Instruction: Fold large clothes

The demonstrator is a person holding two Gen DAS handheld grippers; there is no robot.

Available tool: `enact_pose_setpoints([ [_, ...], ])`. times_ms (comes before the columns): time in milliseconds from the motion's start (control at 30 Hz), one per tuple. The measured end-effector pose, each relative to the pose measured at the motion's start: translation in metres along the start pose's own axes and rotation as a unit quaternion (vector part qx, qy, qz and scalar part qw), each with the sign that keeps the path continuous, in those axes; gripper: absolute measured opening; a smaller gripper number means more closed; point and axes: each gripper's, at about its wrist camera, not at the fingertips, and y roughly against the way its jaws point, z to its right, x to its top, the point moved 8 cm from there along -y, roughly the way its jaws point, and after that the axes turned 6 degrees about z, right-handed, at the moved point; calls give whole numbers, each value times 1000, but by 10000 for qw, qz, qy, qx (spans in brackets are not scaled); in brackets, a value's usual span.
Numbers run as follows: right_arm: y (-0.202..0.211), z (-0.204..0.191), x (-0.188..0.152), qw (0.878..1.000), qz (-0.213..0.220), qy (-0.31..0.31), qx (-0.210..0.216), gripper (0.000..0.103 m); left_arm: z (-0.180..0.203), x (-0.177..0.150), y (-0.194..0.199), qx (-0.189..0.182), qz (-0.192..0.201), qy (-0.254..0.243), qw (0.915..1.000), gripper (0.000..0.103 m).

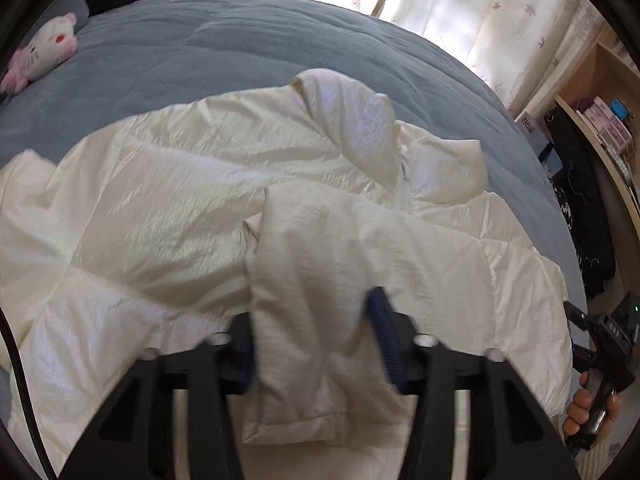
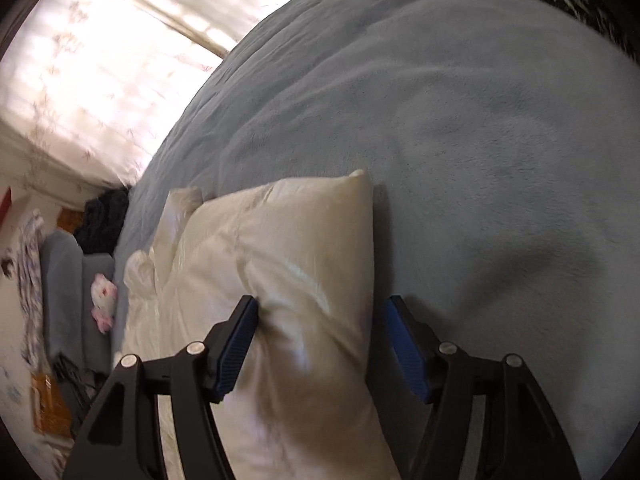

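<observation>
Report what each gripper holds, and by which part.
Left gripper straddles the folded sleeve of the white jacket; grip cannot be told. Right gripper straddles a jacket edge, one pad clear: not held.

White puffer jacket point(image 1: 180, 200) runs off left wrist frame's bottom & left edges; shelf items point(image 1: 604, 116) too small to ID.

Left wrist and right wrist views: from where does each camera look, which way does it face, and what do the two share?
Left wrist: sits on the left gripper, looking down across the white puffer jacket on the grey-blue bed cover; a sleeve lies between its fingers, and a hand holding the right gripper shows at right.
Right wrist: sits on the right gripper, looking down over a jacket edge towards bare cover.
Shared: jacket, cover, pink-and-white plush toy, sunlit curtains.
</observation>
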Motion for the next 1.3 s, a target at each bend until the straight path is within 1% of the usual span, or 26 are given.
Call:
enact_pose_setpoints([
  [33,-5,2,2,9998,-29,-163,104,66,2,4,0,66,48,-93,9999,20],
  [67,-9,3,3,9995,-56,-261,185,66,4,9,2,87,117,-169,9998,13],
  [133,-14,2,4,9990,-53,-314,298,65,4,23,10,124,352,-225,9991,11],
  [167,-15,-2,5,9993,1,-212,300,59,3,29,13,142,461,-243,9985,11],
  [200,-14,-10,7,9996,60,35,267,37,2,35,16,141,558,-255,9980,11],
  [233,-11,-18,9,9991,102,328,234,26,2,38,17,157,627,-289,9975,11],
  [300,0,-38,11,9935,453,1046,35,22,2,38,12,270,662,-483,9963,11],
  [333,0,-45,13,9899,587,1284,-97,22,3,35,6,347,629,-602,9956,11],
  [367,-3,-45,12,9859,661,1494,-351,22,3,29,-1,442,544,-710,9950,11],
  [400,-12,-43,8,9816,610,1682,-673,22,2,26,-6,525,498,-794,9942,12],
  [433,-20,-40,6,9791,537,1759,-865,28,2,22,-12,608,505,-870,9931,14],
  [467,-26,-37,3,9762,525,1832,-1035,31,2,19,-14,693,538,-937,9917,20],
  [533,-26,-37,2,9724,545,1902,-1233,40,1,17,-12,788,548,-966,9907,26],
  [600,-15,-37,6,9717,565,1839,-1370,43,0,20,-3,689,536,-881,9923,28],
  [700,7,-43,10,9675,647,1933,-1499,43,-12,25,17,585,604,-725,9938,35],
  [733,18,-42,9,9666,699,1952,-1509,43,-14,28,25,571,675,-692,9937,43],
  [767,26,-45,10,9662,737,1962,-1504,43,-17,32,36,604,794,-663,9928,48],
  [867,54,-54,7,9624,897,2027,-1568,50,-18,39,55,654,978,-700,9906,48],
  [933,66,-65,3,9597,1088,2090,-1528,52,-11,41,59,587,864,-727,9919,48],
  [1000,71,-81,-6,9624,1135,2082,-1324,52,1,37,59,370,733,-625,9947,46],
  [1067,61,-102,-22,9699,905,2005,-1041,52,17,35,57,210,757,-683,9946,46],
  [1100,51,-115,-34,9751,677,1970,-763,52,28,33,53,243,806,-789,9933,46],
  [1133,43,-125,-43,9776,506,1953,-596,52,37,30,48,289,826,-879,9923,46],
  [1200,23,-144,-64,9762,291,2099,-459,52,53,22,34,284,751,-962,9921,46],
  [1233,11,-156,-78,9721,252,2285,-460,52,59,17,24,263,681,-930,9930,46],
  [1300,-9,-165,-98,9677,86,2480,-448,52,62,12,2,392,562,-859,9939,46],
])
